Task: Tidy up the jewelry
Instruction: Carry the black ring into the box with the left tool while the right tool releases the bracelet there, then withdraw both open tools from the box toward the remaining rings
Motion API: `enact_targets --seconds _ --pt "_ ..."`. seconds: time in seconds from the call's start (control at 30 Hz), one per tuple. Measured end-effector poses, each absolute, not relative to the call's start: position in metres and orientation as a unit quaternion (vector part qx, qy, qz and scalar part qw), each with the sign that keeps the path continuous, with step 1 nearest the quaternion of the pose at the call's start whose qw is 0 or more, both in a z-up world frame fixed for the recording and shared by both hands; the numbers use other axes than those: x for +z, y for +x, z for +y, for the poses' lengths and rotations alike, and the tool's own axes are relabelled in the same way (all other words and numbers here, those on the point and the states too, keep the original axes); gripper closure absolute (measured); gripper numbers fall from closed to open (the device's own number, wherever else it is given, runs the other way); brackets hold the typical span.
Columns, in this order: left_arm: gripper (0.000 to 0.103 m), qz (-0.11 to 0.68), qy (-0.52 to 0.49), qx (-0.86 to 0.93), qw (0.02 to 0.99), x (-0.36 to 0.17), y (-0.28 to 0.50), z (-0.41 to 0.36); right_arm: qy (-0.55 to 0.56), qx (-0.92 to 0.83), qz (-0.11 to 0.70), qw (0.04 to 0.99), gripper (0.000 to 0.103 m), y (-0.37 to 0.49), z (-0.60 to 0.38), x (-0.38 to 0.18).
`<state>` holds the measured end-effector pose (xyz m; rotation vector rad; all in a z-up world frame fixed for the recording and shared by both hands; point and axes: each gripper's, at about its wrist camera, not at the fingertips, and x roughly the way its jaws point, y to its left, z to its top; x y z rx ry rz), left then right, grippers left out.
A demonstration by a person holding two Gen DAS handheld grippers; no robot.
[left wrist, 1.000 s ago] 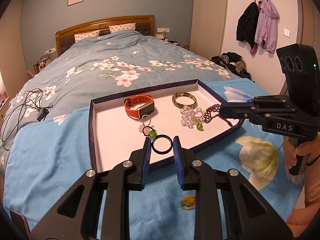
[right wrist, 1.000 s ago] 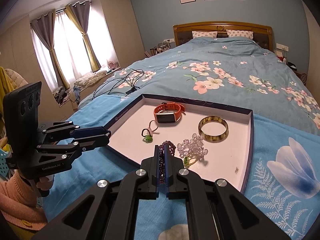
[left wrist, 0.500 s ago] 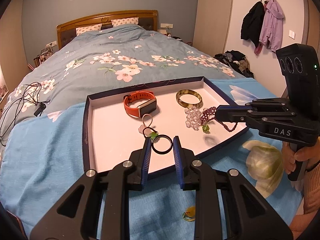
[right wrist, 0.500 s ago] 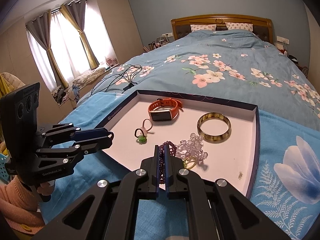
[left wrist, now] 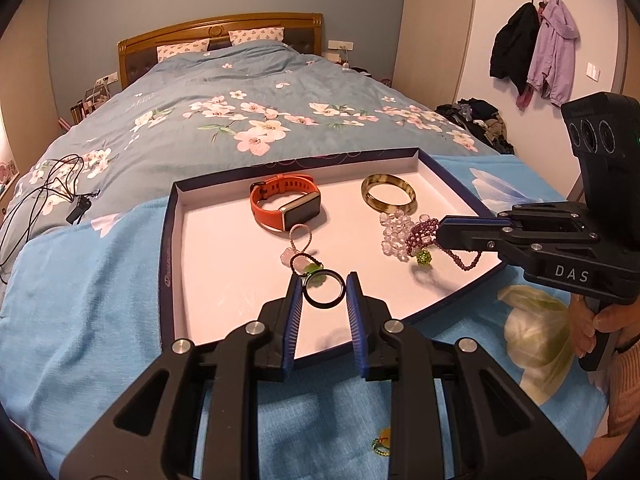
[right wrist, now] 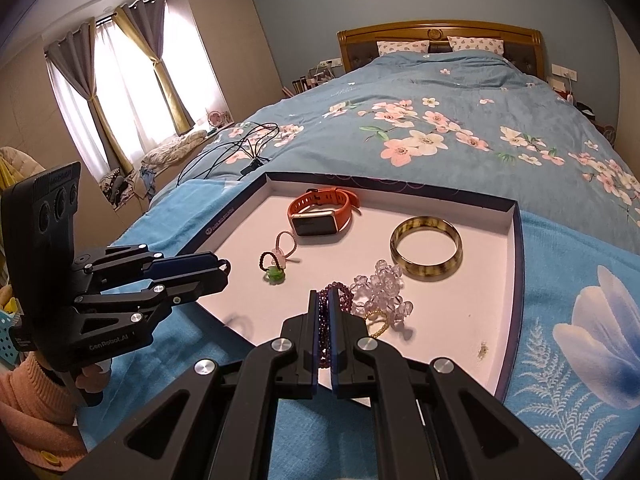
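A white tray with a navy rim (left wrist: 168,248) (right wrist: 516,264) lies on the bed. In it are an orange smartwatch (left wrist: 286,206) (right wrist: 320,216), a tortoiseshell bangle (left wrist: 389,198) (right wrist: 426,254), a clear bead bracelet (left wrist: 394,232) (right wrist: 382,288) and small hair ties with a green bead (left wrist: 306,266) (right wrist: 275,268). My left gripper (left wrist: 323,292) is shut on a thin black ring (left wrist: 323,289) above the tray's near part. My right gripper (right wrist: 324,308) is shut on a purple bead bracelet (right wrist: 325,320) (left wrist: 424,234) just above the clear beads.
A small yellow-green trinket (left wrist: 382,440) lies on the blue blanket (left wrist: 80,300) outside the tray's near edge. Black cables (left wrist: 44,196) (right wrist: 240,148) lie on the floral duvet to the left. The headboard (left wrist: 220,30) is at the far end.
Both grippers have moved forward over the tray with their jewelry held. The purple bracelet now hangs lower, close over the clear beads.
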<state>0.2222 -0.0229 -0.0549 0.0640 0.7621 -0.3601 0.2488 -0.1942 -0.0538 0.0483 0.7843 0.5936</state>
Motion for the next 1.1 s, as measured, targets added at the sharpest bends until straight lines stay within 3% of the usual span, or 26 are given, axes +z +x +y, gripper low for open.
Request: enact_targets --seconds 0.9,1.0,1.1 --pt "0.077 0.4 0.04 -0.161 0.901 -0.08 0.24 -0.032 0.029 0.253 0.395 0.882 0.097 0.262 -0.198 -0.069" --pt "0.071 0.399 0.034 -0.16 0.902 -0.078 0.238 -0.029 0.03 0.25 0.391 0.885 0.092 0.26 -0.201 -0.067" --pt "0.066 0.39 0.032 -0.16 0.906 -0.072 0.23 -0.023 0.033 0.248 0.38 0.89 0.081 0.251 -0.205 -0.061"
